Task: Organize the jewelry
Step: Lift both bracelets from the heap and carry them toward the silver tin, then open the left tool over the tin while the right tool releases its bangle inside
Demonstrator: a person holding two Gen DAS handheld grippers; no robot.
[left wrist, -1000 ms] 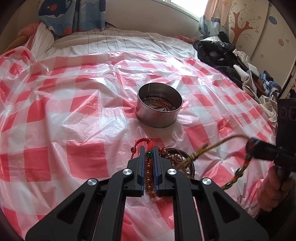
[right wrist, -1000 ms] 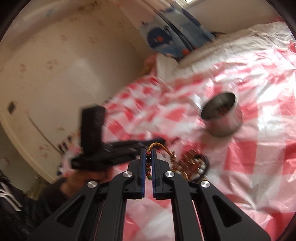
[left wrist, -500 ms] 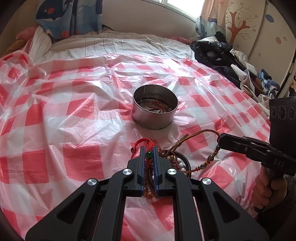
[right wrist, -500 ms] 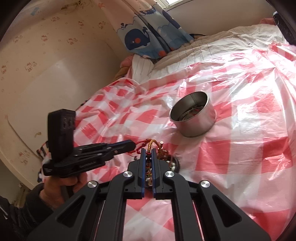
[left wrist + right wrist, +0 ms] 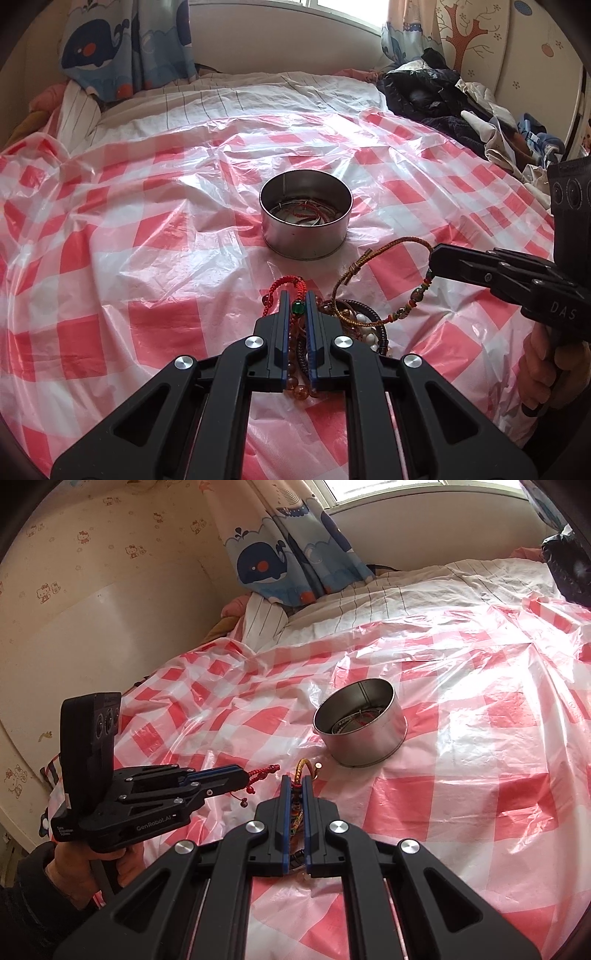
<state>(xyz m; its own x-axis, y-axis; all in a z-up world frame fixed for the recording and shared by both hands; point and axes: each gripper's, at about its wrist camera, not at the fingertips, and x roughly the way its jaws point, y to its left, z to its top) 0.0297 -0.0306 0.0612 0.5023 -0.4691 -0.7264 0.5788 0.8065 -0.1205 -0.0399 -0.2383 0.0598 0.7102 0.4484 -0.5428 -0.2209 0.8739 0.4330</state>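
a braided brown cord [image 5: 373, 258] with small beads rises from the tangled pile [image 5: 354, 325] at the sheet's [image 5: 110, 229] near edge, pinched in the right claw [image 5: 296, 781]. the left claw [image 5: 296, 299] is clamped on a knotted red cord [image 5: 286, 286]. beyond stands a round steel tin [image 5: 306, 236] holding thin bangles.

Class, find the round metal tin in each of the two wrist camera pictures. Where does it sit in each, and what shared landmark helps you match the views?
Left wrist view: the metal tin sits just above centre, straight beyond the left gripper.
Right wrist view: the tin sits right of centre, beyond the right gripper.
Shared landmark: the whale curtain, at the top left in the left view and top centre in the right.
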